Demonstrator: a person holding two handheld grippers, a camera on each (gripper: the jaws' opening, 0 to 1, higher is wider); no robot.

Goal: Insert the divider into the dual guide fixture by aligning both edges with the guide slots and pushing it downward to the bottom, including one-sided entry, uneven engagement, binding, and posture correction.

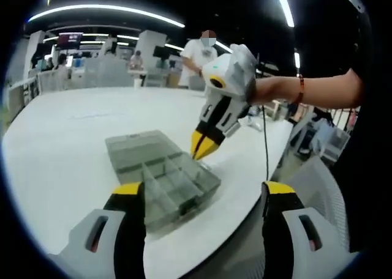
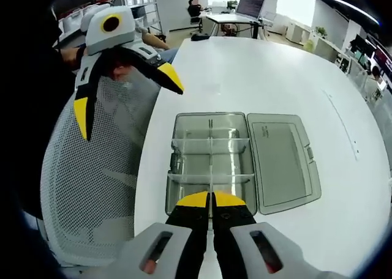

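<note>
In the left gripper view, the left gripper (image 1: pixel 204 196) rose from the bottom edge with its two yellow-tipped black jaws spread wide apart, nothing between them. Between and just beyond them lay the clear smoky-grey plastic compartment box (image 1: pixel 160 172), its lid folded open toward ten o'clock, resting on the smooth white table (image 1: pixel 73 144). Thin translucent dividers crossed its inside in a grid. At one o'clock from the box, the right gripper (image 1: pixel 204 145), glossy white with a black and yellow beak, pointed down at the far edge of the box, jaws pressed together (whether a thin piece sat pinched in them could not be told). A bare forearm with a reddish bracelet (image 1: pixel 300 89) held it. At five o'clock, a grey mesh chair back (image 1: pixel 324 193) stood by the table edge.

In the right gripper view, the right gripper (image 2: pixel 212 198) had its yellow tips closed against each other just over the near rim of the box (image 2: pixel 211 163). A translucent divider (image 2: pixel 211 178) stood crosswise in the box directly ahead of the tips. The hinged lid (image 2: pixel 282 163) lay flat at three o'clock, bearing a small block of moulded lettering too fine to read. At ten o'clock, the left gripper (image 2: pixel 128 104) hung over the mesh chair (image 2: pixel 92 181), jaws splayed open.
</note>
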